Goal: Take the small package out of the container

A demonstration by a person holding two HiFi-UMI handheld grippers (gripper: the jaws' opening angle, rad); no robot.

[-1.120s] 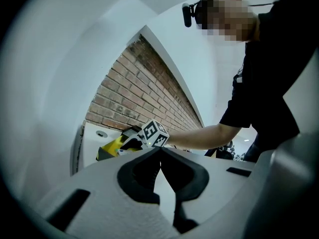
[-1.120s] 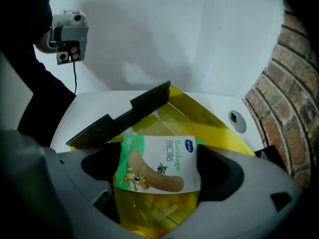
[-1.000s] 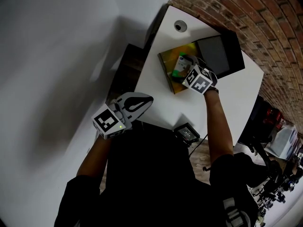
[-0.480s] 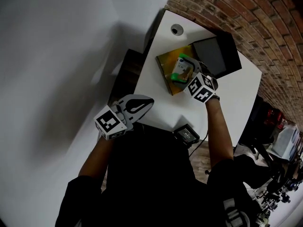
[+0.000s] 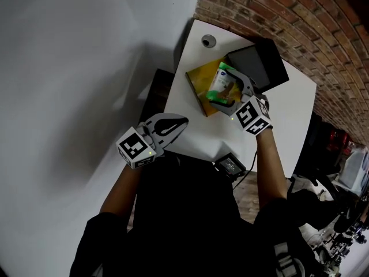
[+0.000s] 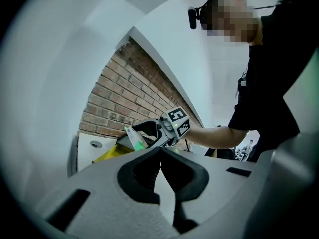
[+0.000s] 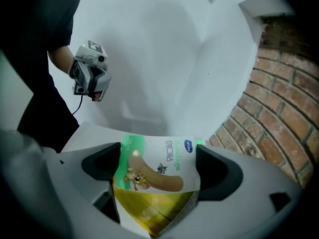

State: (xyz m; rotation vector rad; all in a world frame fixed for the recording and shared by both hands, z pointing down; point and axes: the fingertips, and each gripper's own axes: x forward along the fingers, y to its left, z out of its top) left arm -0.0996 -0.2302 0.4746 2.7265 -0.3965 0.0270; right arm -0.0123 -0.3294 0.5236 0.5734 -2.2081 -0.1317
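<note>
The small package (image 5: 221, 81), white and green with a cartoon print, hangs above the open yellow container (image 5: 198, 83) on the white table (image 5: 184, 105). My right gripper (image 5: 229, 94) is shut on it. In the right gripper view the package (image 7: 152, 168) fills the gap between both jaws, with the yellow container (image 7: 149, 210) below it. My left gripper (image 5: 180, 122) is shut and empty, held off the table's left front corner. From the left gripper view the closed tips (image 6: 160, 152) point toward the right gripper (image 6: 167, 129) and the package (image 6: 133, 138).
A black box (image 5: 258, 66) with its lid tilted sits behind the yellow container. A round grommet (image 5: 207, 40) is set in the table's far corner. A small black device (image 5: 229, 165) lies at the near edge. A brick wall (image 5: 300, 33) runs along the right.
The right gripper has risen and drawn back toward me with the package, which now stands higher over the yellow container. The left gripper has hardly moved.
</note>
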